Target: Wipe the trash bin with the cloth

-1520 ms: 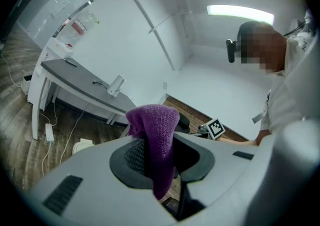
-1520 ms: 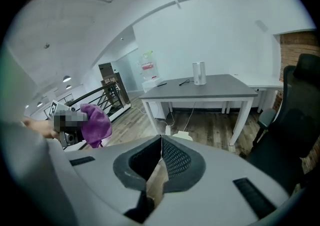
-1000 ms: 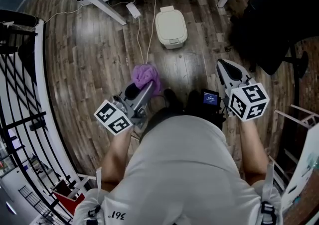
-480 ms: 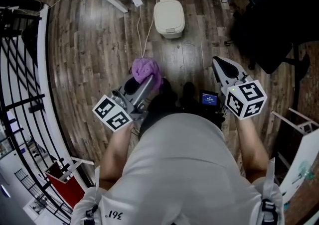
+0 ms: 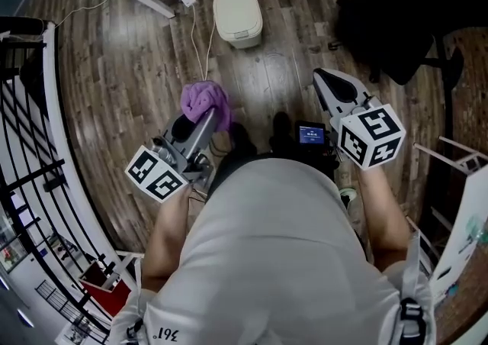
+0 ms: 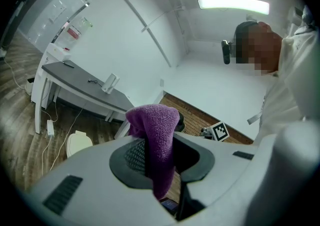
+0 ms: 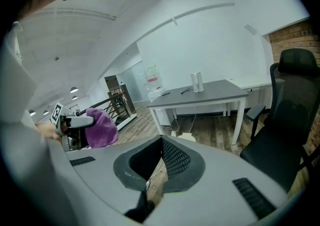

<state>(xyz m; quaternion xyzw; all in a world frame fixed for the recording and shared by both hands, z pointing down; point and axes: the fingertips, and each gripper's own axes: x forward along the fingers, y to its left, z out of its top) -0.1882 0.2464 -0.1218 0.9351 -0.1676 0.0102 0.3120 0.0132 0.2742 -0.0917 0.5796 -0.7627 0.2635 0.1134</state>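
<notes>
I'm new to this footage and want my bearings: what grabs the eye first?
The purple cloth, clamped in the left gripper and bunched above its jaws. Ahead on the wood floor stands a cream lidded trash bin. The right gripper is shut and empty.

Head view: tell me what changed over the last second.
The bin, the cloth, the left gripper and the right gripper all sit higher and further left in frame. More of the person's torso shows, so mainly the view shifted. Nothing was taken or let go. Unchanged: left gripper clamped on the cloth, right gripper shut and empty, bin closed on the floor, cloth clear of it.
</notes>
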